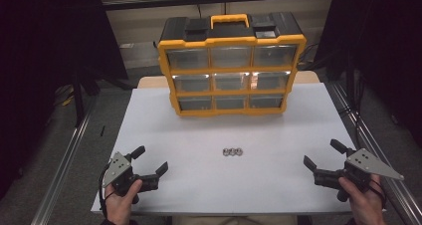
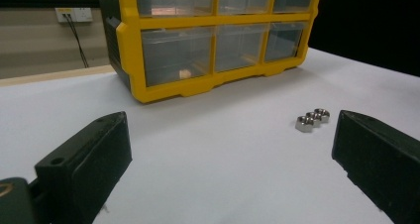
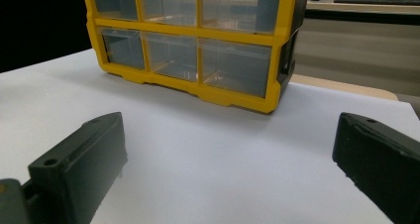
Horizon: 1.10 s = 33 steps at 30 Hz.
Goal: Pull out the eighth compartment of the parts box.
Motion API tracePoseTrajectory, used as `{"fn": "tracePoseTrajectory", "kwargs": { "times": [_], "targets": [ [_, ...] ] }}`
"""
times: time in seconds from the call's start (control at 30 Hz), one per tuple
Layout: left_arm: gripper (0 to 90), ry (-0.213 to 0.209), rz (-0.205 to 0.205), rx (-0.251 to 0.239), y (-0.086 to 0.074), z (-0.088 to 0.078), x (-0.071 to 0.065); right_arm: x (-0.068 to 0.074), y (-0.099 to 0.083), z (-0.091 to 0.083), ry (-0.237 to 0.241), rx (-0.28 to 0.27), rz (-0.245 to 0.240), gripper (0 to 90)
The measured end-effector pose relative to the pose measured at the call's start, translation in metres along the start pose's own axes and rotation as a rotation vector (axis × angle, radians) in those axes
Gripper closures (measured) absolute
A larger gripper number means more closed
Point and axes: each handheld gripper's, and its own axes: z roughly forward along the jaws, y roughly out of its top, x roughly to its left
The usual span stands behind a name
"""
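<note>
A yellow and black drawer cabinet (image 1: pixel 231 65) with clear drawers stands at the back of the white table (image 1: pixel 278 135); all its drawers look pushed in. Three small metal nuts (image 1: pixel 232 152) lie in a row on the table's middle, in front of the cabinet. In the left gripper view the nuts (image 2: pixel 312 119) lie ahead toward the right jaw. My left gripper (image 1: pixel 151 161) rests at the front left corner, open and empty. My right gripper (image 1: pixel 323 153) rests at the front right, open and empty, facing the cabinet (image 3: pixel 198 45).
Metal rails (image 1: pixel 64 160) run along both sides of the table. A wooden surface edge (image 1: pixel 149 81) shows behind the white top. Dark curtains flank the scene, and a wall outlet (image 2: pixel 73 15) with cables sits behind the cabinet.
</note>
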Motion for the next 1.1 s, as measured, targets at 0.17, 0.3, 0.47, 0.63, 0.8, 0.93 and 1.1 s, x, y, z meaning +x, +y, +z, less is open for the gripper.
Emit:
{"fn": "tracePoseTrajectory", "kwargs": {
  "times": [0.17,0.3,0.47,0.63,0.8,0.93,1.1],
  "targets": [
    [1.9,0.0,0.008,0.003,0.0,0.002,0.0,0.0,-0.001,0.0,0.004,0.003,-0.004,0.1],
    [2.0,0.01,0.01,0.008,0.001,0.003,0.0,0.0,-0.001,0.001,0.01,0.004,0.0,0.1],
    [2.3,0.0,0.016,0.014,0.001,0.007,-0.002,0.002,-0.001,0.003,0.034,0.002,-0.003,0.1],
    [2.5,0.007,0.02,0.014,0.002,0.006,-0.005,0.005,-0.001,0.005,0.04,0.002,-0.008,0.1],
    [2.9,-0.007,0.036,0.002,0.005,0.007,-0.01,0.007,0.0,0.005,0.049,-0.006,-0.007,0.1],
    [2.9,-0.055,0.053,-0.002,0.011,0.011,-0.019,0.008,0.0,0.004,0.042,-0.007,-0.012,0.1],
    [2.8,-0.073,0.063,-0.01,0.015,0.018,-0.03,0.009,-0.001,0.004,0.053,-0.002,-0.012,0.1]
  ]
}}
